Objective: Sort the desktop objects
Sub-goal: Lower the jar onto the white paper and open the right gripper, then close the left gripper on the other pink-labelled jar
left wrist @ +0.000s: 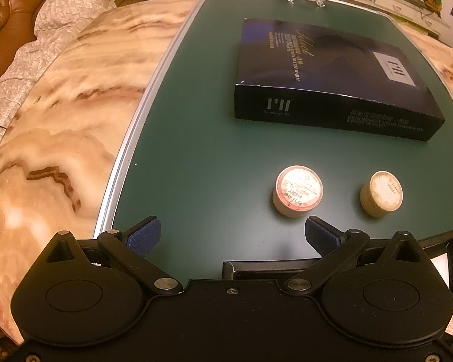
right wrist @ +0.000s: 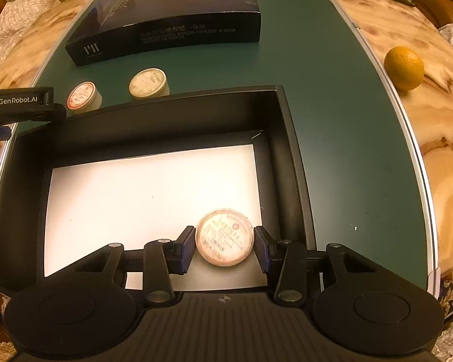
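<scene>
Held jar: small, round, cream body, pinkish printed lid; inside black tray, near its right wall, over the white floor.
Right gripper: jaws clamped on this jar.
Left gripper: jaws wide apart, nothing between them.
Other jars: red-lidded jar, pale-lidded jar, just beyond the tray.
</scene>
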Demonstrator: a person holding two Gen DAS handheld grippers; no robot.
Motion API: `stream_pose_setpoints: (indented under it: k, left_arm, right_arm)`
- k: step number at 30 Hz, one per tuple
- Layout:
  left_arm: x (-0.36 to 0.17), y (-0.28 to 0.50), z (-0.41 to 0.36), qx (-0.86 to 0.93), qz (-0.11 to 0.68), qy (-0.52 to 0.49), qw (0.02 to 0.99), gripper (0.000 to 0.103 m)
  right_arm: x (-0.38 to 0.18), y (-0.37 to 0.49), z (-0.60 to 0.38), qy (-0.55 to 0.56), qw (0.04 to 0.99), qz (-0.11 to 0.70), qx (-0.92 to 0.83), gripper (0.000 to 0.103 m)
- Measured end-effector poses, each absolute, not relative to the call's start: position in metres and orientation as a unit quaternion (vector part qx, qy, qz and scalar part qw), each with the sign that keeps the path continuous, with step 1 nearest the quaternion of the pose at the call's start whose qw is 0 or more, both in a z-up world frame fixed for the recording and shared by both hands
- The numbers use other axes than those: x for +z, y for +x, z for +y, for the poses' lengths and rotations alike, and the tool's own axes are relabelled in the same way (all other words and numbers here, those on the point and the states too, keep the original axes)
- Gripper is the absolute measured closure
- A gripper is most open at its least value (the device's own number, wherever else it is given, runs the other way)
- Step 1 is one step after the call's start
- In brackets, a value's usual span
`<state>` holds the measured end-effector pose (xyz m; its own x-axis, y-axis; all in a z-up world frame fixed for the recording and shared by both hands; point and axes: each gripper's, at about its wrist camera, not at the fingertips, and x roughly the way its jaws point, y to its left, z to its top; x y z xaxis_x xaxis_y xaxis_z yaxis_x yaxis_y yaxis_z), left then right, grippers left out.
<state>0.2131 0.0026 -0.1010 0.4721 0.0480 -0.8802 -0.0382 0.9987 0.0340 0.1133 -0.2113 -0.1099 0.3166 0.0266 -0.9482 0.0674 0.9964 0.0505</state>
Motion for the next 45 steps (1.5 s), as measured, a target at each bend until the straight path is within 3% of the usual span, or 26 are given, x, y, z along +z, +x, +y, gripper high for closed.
stream_pose_setpoints:
  k: [4, 7, 31, 37, 45]
  left_arm:
    - [-0.101, 0.214, 0.003, 0.026, 0.512, 0.006, 0.858, 0.0]
    - [-0.1, 0.215, 0.003, 0.026, 0.511, 0.008, 0.859, 0.0]
    - [-0.107, 0.249, -0.027, 0.015, 0.523, -0.012, 0.852, 0.0]
    - [-0.114, 0.253, -0.036, 0.017, 0.529, -0.007, 0.849, 0.011]
    - [-0.117, 0.254, -0.042, 0.013, 0.532, 0.0, 0.847, 0.037]
  right_arm:
    - [-0.109, 0.113, -0.213, 0.042, 0.811, 0.583, -0.013, 0.057]
    - [-0.107, 0.11, -0.214, 0.045, 0.815, 0.578, -0.014, 0.048]
    - [-0.064, 0.074, -0.244, 0.115, 0.863, 0.491, -0.015, 0.048]
    - [-0.06, 0.07, -0.245, 0.128, 0.867, 0.481, 0.002, 0.048]
    - [-0.064, 0.065, -0.253, 0.144, 0.867, 0.477, 0.004, 0.048]
